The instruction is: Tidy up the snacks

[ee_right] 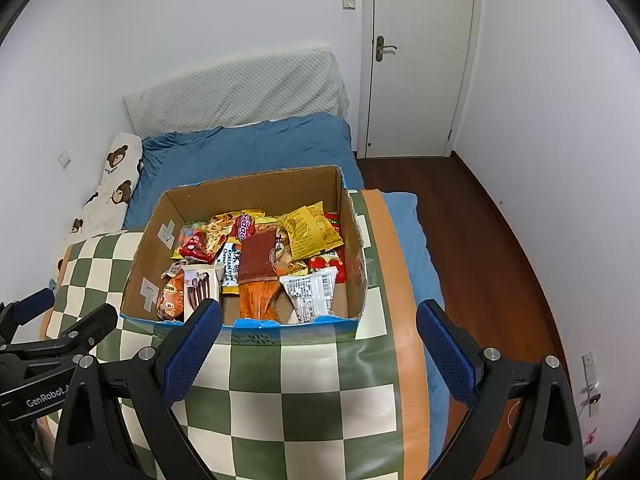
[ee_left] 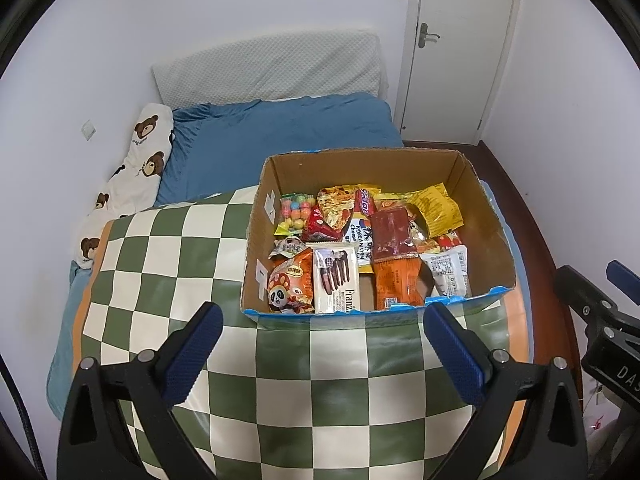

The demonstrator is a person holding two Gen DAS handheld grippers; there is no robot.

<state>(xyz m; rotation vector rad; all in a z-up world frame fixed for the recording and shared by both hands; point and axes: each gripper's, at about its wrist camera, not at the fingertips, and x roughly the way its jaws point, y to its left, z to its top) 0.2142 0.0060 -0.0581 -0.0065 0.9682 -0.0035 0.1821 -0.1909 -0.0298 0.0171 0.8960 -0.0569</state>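
Left tool (ee_left: 322,330): jaws wide, empty, above the checkered cloth (ee_left: 168,248). Cardboard box (ee_left: 494,240): on the cloth, holding the snack packets (ee_left: 334,280) in a loose overlapping pile. Right tool (ee_right: 319,328): jaws spread, empty, before the box. Risk: stacked, slippery wrappers may slide or lift together when one is pinched.

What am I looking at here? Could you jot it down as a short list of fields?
Place: bedroom, bed with blue sheet
Surface: checkered cloth
Container: open cardboard box
Contents: mixed snack packets, including a Franzzi packet and a panda packet
Left claw: open, empty, short of the box
Right claw: open, empty
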